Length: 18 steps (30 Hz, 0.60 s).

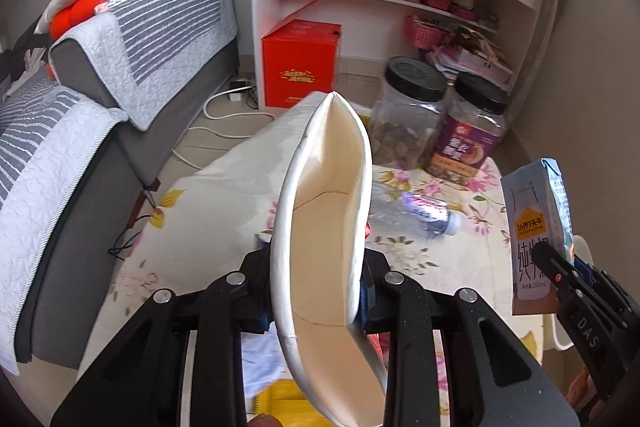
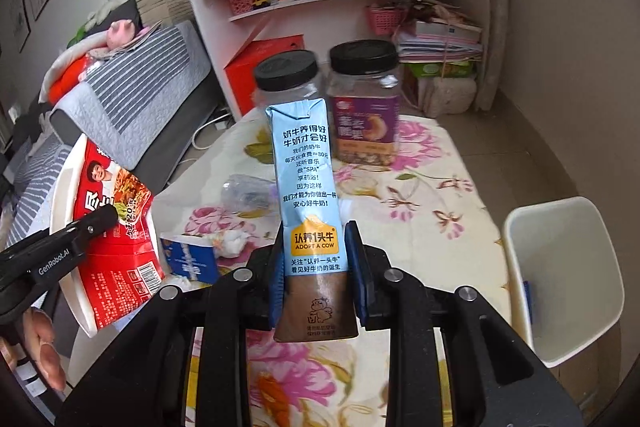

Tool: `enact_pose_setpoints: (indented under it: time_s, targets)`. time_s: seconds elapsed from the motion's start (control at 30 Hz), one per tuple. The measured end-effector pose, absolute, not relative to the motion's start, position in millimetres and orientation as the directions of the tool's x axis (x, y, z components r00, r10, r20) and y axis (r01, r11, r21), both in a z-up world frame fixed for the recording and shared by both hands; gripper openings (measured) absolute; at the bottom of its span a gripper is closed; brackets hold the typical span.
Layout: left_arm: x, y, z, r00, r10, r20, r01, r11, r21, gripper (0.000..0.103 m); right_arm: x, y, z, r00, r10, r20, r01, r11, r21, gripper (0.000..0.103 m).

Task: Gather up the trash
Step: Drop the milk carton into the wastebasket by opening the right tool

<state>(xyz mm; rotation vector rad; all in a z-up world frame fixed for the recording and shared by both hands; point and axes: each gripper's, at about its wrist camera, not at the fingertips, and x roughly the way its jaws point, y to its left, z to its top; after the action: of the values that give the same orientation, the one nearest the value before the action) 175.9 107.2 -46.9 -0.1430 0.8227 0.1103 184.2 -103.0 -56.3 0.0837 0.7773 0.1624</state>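
My left gripper (image 1: 316, 283) is shut on a squashed paper noodle cup (image 1: 328, 211), white inside, held above the flowered table (image 1: 224, 187). From the right wrist view the cup (image 2: 116, 235) shows its red printed outside, with the left gripper (image 2: 96, 223) clamped on it. My right gripper (image 2: 316, 267) is shut on a light-blue milk carton (image 2: 306, 167), upright between the blue pads and lifted off the table. The left wrist view shows that carton (image 1: 532, 227) at the right edge, in the right gripper (image 1: 560, 267). An empty plastic bottle (image 2: 248, 193) lies on its side on the table behind the carton.
A white bin (image 2: 560, 279) stands by the table's right side. Two black-lidded jars (image 2: 366, 107) stand at the far end. A blue tissue pack (image 2: 192, 259) and a crumpled tissue (image 2: 234, 241) lie near the left gripper. Sofa left, white shelf behind.
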Motion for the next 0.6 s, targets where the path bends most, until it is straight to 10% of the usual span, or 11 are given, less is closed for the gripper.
enact_pose_setpoints:
  time_s: [0.6]
  targets:
    - [181.2, 16.6, -44.0, 0.698, -0.031, -0.716, -0.025, 0.997, -0.068, 0.030, 171.7, -188.5, -56.1, 0.714, 0.106, -0.692, 0.015, 0.986, 0.166, 0.026]
